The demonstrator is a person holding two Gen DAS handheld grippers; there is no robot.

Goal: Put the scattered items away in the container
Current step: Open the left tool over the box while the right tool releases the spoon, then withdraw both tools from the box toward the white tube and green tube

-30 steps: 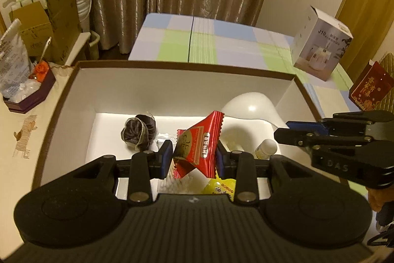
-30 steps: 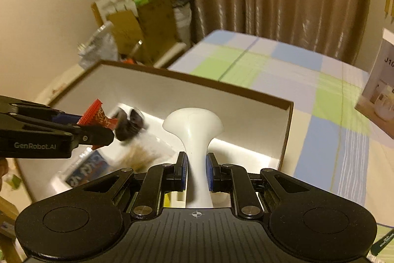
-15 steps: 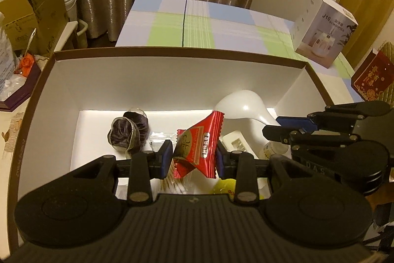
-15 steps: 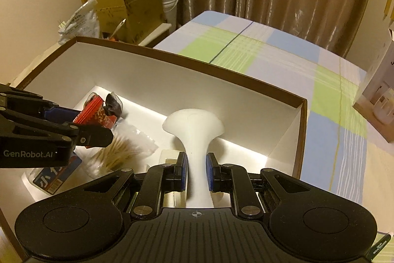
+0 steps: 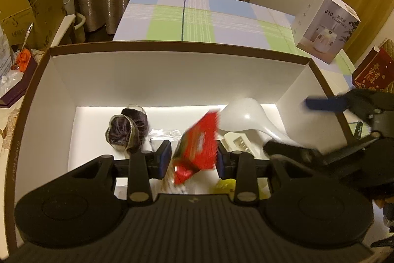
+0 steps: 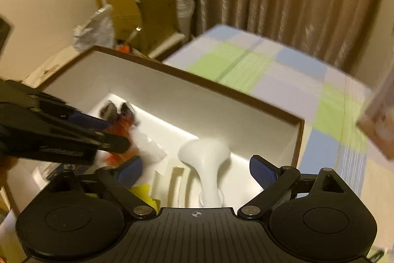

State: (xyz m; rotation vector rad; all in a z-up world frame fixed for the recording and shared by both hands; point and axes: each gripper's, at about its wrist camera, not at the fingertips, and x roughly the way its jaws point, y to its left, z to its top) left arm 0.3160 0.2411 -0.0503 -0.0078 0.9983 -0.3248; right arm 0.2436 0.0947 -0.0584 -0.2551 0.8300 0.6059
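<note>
Now the left gripper (image 5: 193,155) hangs over the box (image 5: 172,70), its jaws opening; the red packet (image 5: 197,144), blurred and tilted, is between the pads, and I cannot tell if they touch it. Beside it, the right gripper (image 6: 195,170) is opening too, with jaws wide apart, and the white scoop (image 6: 205,164) stands free between them inside the box, near the right wall. A dark pouch (image 5: 128,131) lies on the box floor toward the left wall.
</note>
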